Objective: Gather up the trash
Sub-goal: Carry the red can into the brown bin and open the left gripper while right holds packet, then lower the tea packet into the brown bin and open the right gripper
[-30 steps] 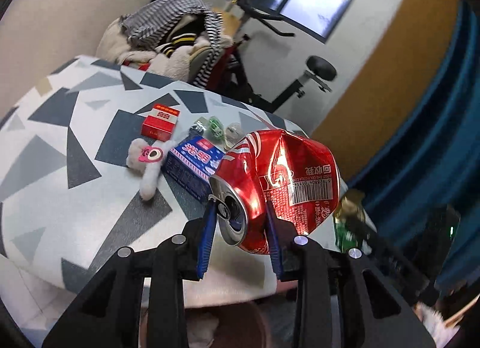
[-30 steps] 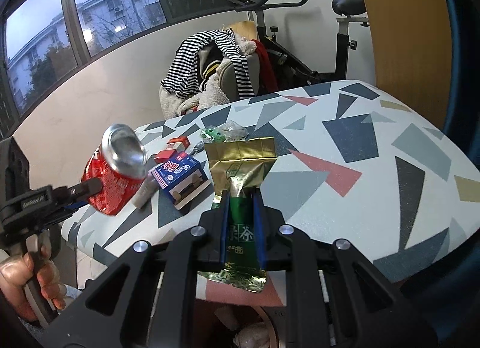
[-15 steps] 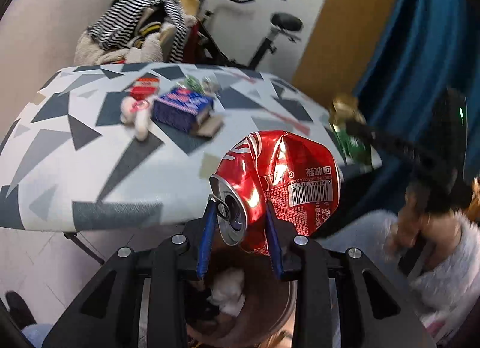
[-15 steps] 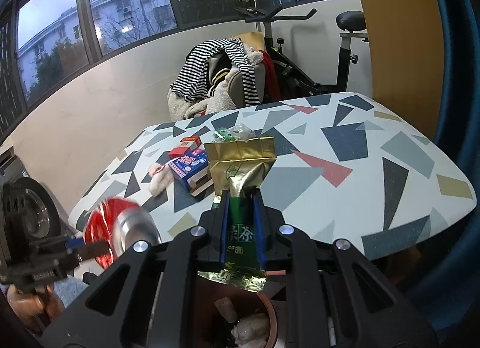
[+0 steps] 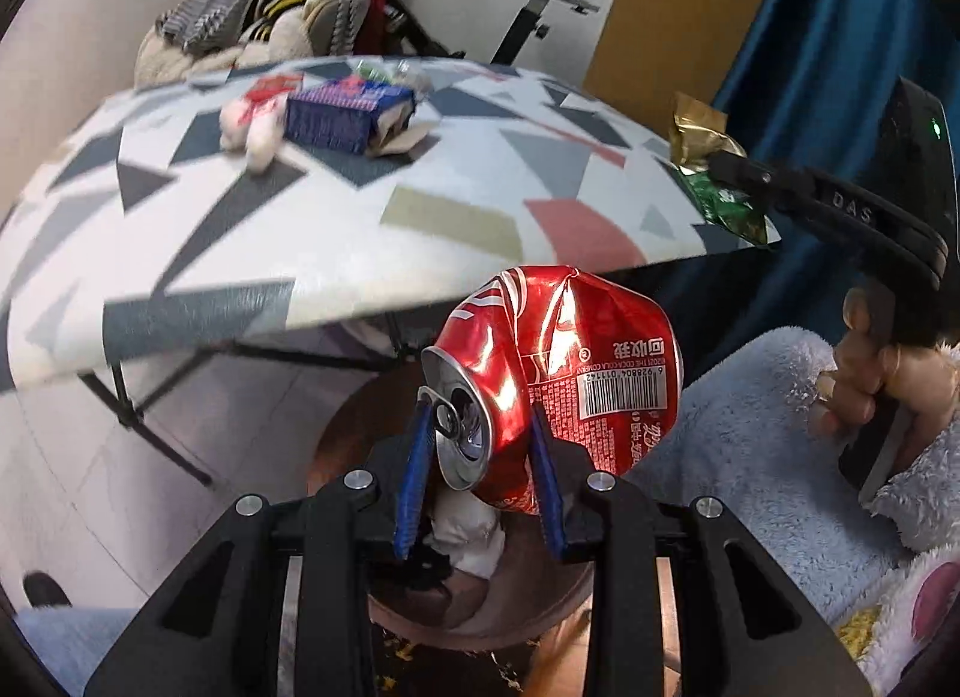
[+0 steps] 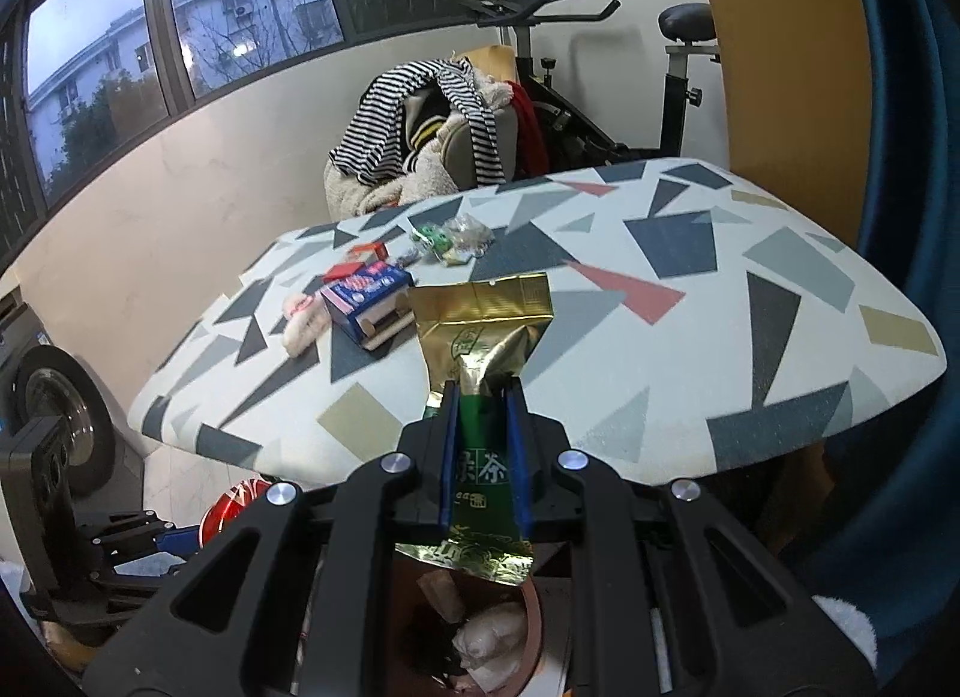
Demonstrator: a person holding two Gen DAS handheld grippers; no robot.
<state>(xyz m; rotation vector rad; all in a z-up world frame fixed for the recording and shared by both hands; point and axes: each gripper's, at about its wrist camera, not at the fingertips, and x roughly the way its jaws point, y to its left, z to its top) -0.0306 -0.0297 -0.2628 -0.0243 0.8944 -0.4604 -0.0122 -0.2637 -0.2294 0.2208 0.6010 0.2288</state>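
Note:
My left gripper is shut on a crushed red soda can, held just above a brown round trash bin with white crumpled paper inside. My right gripper is shut on a gold and green tea packet, over the near table edge and above the same bin. In the left wrist view the packet and right gripper appear at the table's right corner. The can shows low left in the right wrist view.
On the patterned table lie a blue carton, a pink plush toy, a red box and clear wrappers. A clothes-piled chair and exercise bike stand behind. A person's hand and fluffy sleeve are at right.
My left gripper has come off the table and dropped below its edge with the can, now over the bin. The right gripper drew back slightly toward the table's near edge, packet still held.

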